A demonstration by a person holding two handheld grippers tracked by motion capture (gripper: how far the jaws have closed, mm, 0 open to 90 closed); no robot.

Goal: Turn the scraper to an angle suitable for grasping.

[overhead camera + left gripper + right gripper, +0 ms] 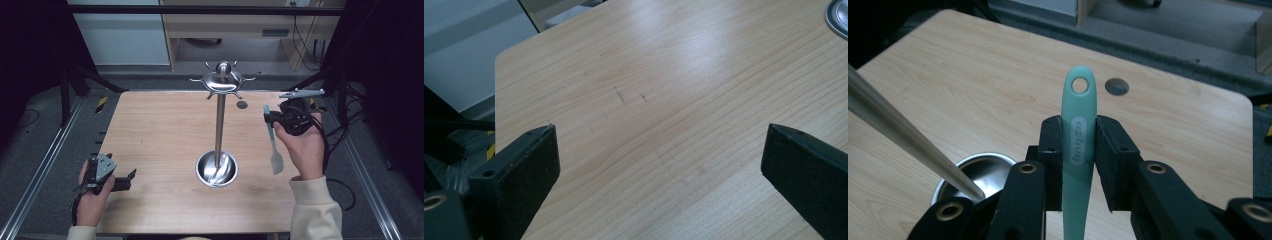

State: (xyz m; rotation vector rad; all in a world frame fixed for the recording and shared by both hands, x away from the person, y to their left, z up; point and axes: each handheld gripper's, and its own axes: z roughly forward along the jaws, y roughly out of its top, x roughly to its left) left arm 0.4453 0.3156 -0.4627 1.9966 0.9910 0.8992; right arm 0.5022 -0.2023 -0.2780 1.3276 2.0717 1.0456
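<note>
The mint-green silicone spatula (1078, 145) hangs blade-down above the table's right side, its handle clamped between the pads of the right gripper (1079, 150), the hanging hole poking out past the jaws. Its blade (276, 162) dangles right of the steel utensil stand (219, 125). The left gripper (659, 150) rests with jaws wide apart over the wooden table (649, 75).

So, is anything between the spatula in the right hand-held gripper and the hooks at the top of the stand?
Nothing visible. The spatula hangs from the right hand-held gripper, with open air between it and the stand's hooks.
</note>
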